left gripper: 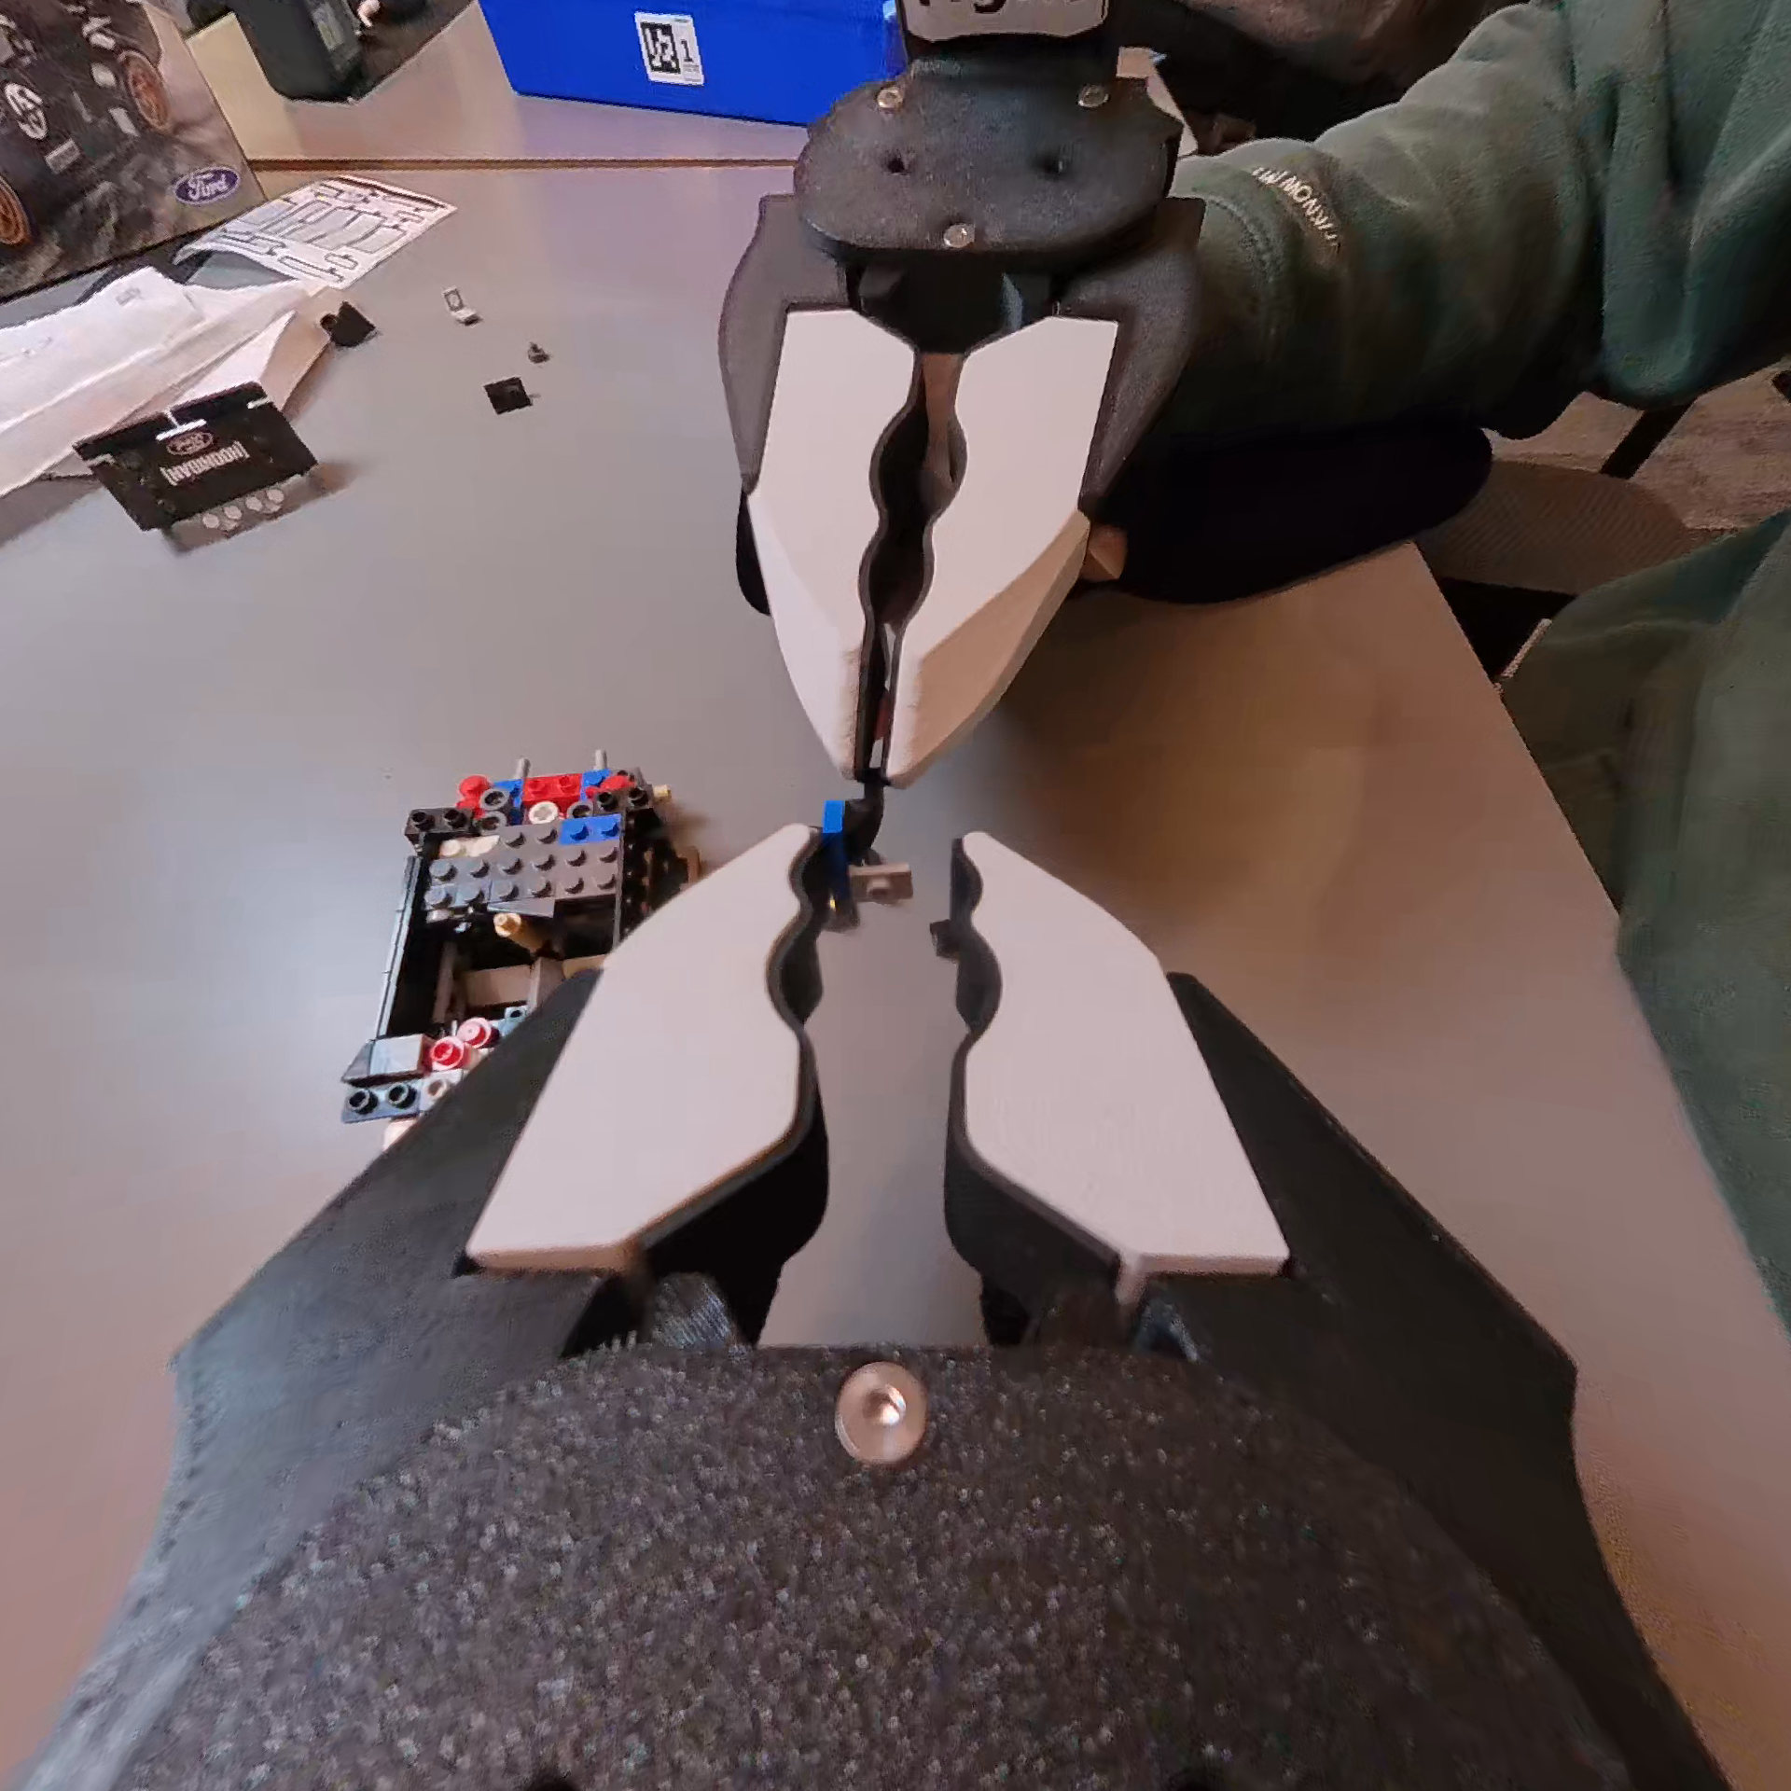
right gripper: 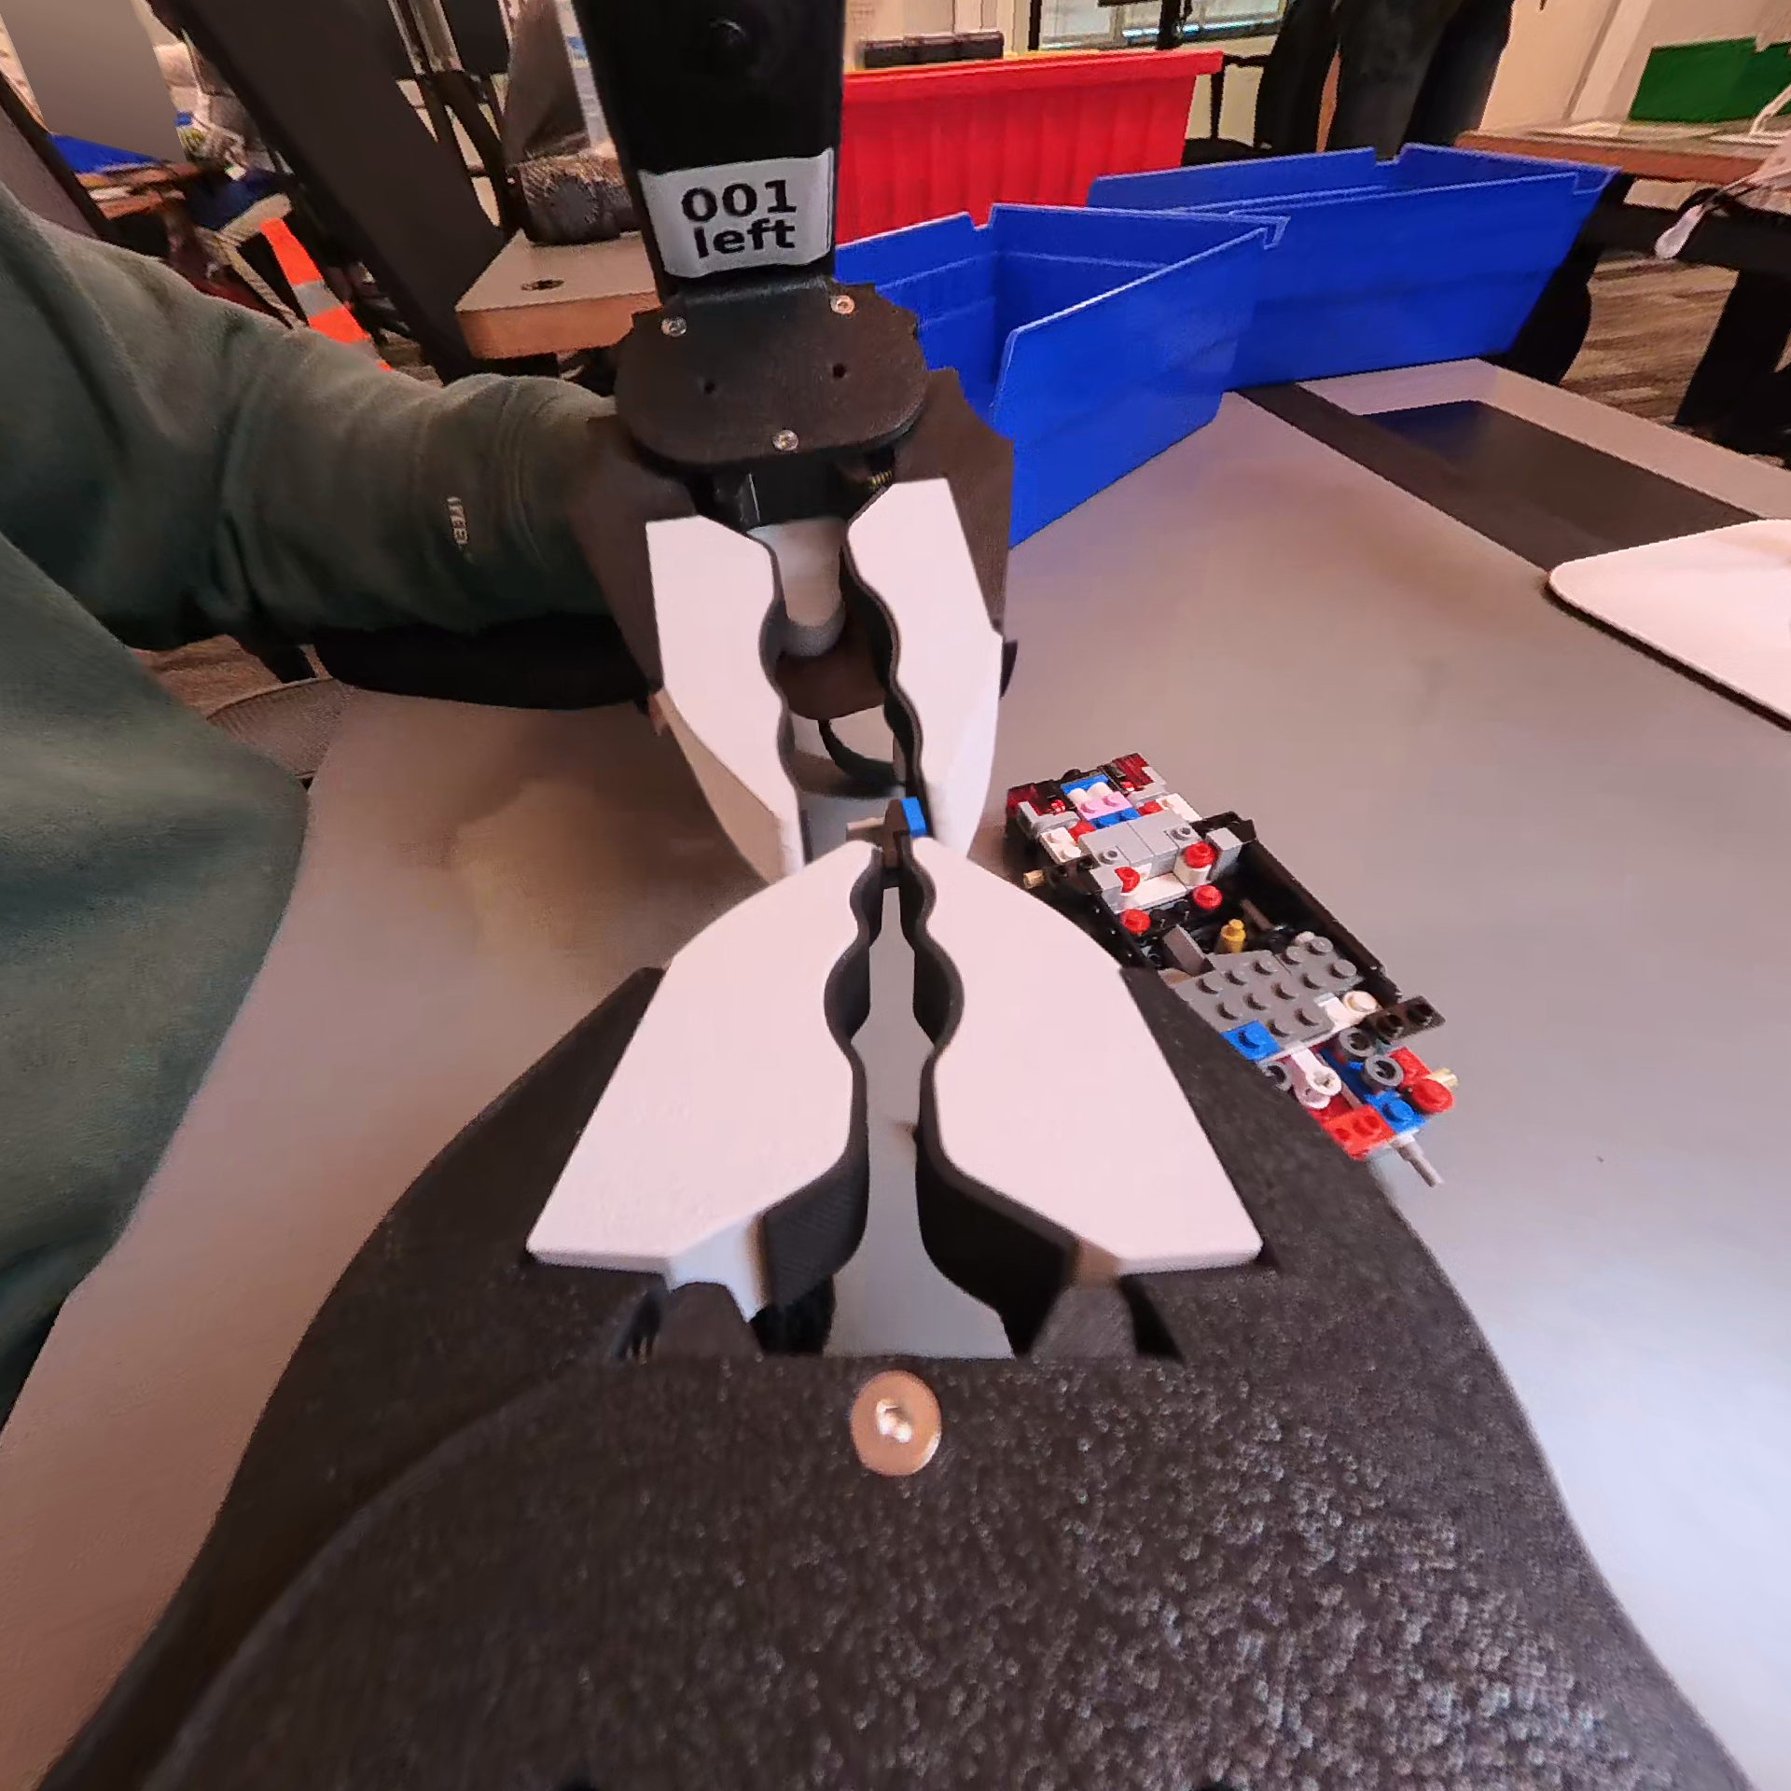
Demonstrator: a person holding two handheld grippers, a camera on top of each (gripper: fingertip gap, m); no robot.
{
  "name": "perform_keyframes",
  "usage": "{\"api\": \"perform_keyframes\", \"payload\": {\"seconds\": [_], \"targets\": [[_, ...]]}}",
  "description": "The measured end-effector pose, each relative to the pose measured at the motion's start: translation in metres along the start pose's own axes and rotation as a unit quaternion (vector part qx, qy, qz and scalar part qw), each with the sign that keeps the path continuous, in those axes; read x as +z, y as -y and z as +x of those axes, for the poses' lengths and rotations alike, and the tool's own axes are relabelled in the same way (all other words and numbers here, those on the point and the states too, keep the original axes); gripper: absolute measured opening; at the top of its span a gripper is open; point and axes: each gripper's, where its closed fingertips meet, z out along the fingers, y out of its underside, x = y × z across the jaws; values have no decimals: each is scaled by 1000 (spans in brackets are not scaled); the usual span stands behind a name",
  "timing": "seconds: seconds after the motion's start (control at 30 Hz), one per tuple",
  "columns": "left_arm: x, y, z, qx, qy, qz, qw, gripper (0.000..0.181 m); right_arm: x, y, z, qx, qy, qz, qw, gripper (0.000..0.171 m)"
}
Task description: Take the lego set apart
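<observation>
Just above the grey table (left gripper: 242,678), the two grippers meet tip to tip. The left gripper (left gripper: 882,858) has its fingers spread wide, its left pad (left gripper: 678,1047) touching a small blue-and-grey brick cluster (left gripper: 853,867). The right gripper (right gripper: 896,853) is pinched onto a thin black piece of that cluster, pointing straight at the other tool. Green sleeves (left gripper: 1454,242) reach in from the table edge. The half-stripped lego car chassis (right gripper: 1221,950) lies flat beside the grippers, apart from them. Farther back stand blue bins (right gripper: 1211,291).
</observation>
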Motion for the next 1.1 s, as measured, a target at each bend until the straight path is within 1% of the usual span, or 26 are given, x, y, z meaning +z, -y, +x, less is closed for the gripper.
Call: {"api": "perform_keyframes", "payload": {"seconds": [0.07,0.1,0.23,0.43,0.5,0.53,0.6,0.63,0.7,0.73,0.8,0.83,0.93,1.03,1.1], "targets": [[1,0,-2,-4,7,1,1000,16,0,0,0,0,1,1,1000,3],[-1,1,-3,-8,6,5,1000,16,0,0,0,-2,-1,1,1000,3],[-4,3,-7,-25,8,16,1000,15,-1,2,1,-4,-5,6,1000,3],[-5,1,-10,-17,13,9,1000,13,-3,4,0,5,7,13,1000,2],[-8,-5,-17,-15,32,-9,999,0,-4,5,-3,6,16,18,1000,2],[-10,-9,-22,-11,45,-19,999,0,-5,7,-4,9,22,23,999,2],[-16,-3,-17,-11,24,2,1000,0,-7,8,-1,12,14,24,1000,2],[-19,2,-17,-10,24,11,1000,0,-8,8,1,10,8,22,1000,2],[-21,5,-21,-2,43,13,999,0,-8,7,6,14,-3,24,1000,2],[-20,6,-20,-1,41,16,999,5,-8,7,7,20,-5,26,999,2],[-17,6,-18,-12,37,18,999,21,-8,9,10,27,-12,33,999,2],[-15,6,-18,-16,37,18,999,24,-7,9,10,28,-15,35,999,2],[-10,9,-17,-15,51,17,998,21,-8,11,13,27,-25,39,999,2],[-10,10,-25,-5,93,11,996,16,-8,11,14,30,-27,41,998,2],[-11,15,-26,-6,102,24,994,11,-8,10,13,27,-26,39,999,2]]}}
